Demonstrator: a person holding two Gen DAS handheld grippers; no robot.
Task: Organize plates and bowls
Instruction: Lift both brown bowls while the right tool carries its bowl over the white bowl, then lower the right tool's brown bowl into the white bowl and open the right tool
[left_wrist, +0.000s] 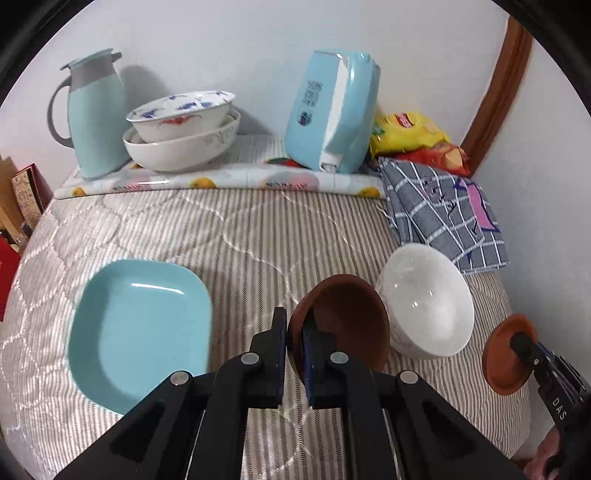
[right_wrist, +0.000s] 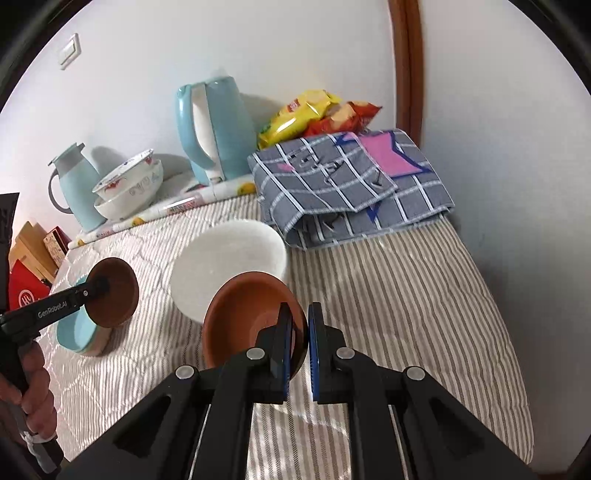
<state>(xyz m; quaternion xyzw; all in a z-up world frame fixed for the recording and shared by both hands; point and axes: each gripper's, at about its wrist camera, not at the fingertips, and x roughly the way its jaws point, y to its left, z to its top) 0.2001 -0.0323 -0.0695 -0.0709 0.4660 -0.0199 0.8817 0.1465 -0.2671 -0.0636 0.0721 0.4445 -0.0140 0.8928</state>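
Striped quilt (left_wrist: 258, 236) under all dishes, teal square plate (left_wrist: 140, 332) lying flat at left, white bowl (left_wrist: 428, 299) upright at right near folded plaid cloth (left_wrist: 443, 214). Left gripper (left_wrist: 294, 334) clamped on rim of dark brown bowl (left_wrist: 343, 321), raised and tilted just beside white bowl, partly over teal plate in right wrist view. Right gripper (right_wrist: 300, 332) clamped on rim of terracotta saucer (right_wrist: 243, 317), tilted, raised in front of white bowl; at back wall, kettle (left_wrist: 332, 110), thermos jug (left_wrist: 96, 110), stacked patterned bowls (left_wrist: 181, 125).
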